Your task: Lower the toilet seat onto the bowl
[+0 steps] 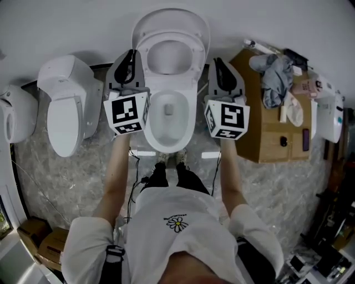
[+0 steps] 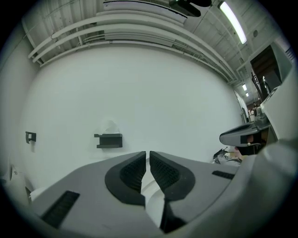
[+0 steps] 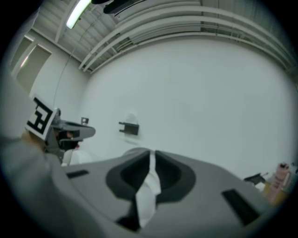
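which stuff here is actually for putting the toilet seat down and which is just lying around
For the job:
toilet seat, raised
bowl
left gripper, shut
right gripper, shut

Lying about:
second toilet, lid down
cardboard box
clothes on the box

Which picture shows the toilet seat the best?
The head view: from above, the whole raised toilet seat shows, standing up against the lid behind the bowl. The left and right gripper views face the wall; only slivers of white show between their jaws.
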`<state>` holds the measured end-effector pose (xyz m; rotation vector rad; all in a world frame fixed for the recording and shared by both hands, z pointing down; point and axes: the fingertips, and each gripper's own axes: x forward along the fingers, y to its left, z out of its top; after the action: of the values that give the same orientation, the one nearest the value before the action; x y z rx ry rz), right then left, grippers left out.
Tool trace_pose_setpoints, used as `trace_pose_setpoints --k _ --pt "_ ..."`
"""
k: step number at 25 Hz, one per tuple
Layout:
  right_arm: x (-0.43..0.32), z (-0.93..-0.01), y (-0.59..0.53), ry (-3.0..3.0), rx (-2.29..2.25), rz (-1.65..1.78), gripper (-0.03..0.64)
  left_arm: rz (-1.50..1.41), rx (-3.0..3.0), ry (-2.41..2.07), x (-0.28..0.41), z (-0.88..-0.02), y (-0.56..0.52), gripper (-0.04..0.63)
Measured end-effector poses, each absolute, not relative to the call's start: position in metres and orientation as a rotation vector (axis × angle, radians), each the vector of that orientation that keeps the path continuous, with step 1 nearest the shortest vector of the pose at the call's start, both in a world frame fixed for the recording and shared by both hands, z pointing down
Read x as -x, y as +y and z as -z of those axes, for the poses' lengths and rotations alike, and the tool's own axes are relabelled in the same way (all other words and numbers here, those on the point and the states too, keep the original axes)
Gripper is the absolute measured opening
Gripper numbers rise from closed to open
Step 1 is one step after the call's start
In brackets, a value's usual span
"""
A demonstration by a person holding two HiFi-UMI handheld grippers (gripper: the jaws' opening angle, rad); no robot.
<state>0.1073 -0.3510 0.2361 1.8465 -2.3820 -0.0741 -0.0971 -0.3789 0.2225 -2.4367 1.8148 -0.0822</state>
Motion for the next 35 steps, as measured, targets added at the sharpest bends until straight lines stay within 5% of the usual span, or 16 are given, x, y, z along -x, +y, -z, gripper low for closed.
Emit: trace_pose_setpoints --k 11,35 --pt "-0.089 -0.289 -0.439 -2.399 -1.678 -0.018 0.144 0.187 2.627 1.689 0.074 -0.289 -0.457 0.233" --pt "-0.086 -0.398 -0.54 -2.189 -1.539 0.008 0.158 0.494 2.632 1.686 0.069 -0.401 -0.547 0.232"
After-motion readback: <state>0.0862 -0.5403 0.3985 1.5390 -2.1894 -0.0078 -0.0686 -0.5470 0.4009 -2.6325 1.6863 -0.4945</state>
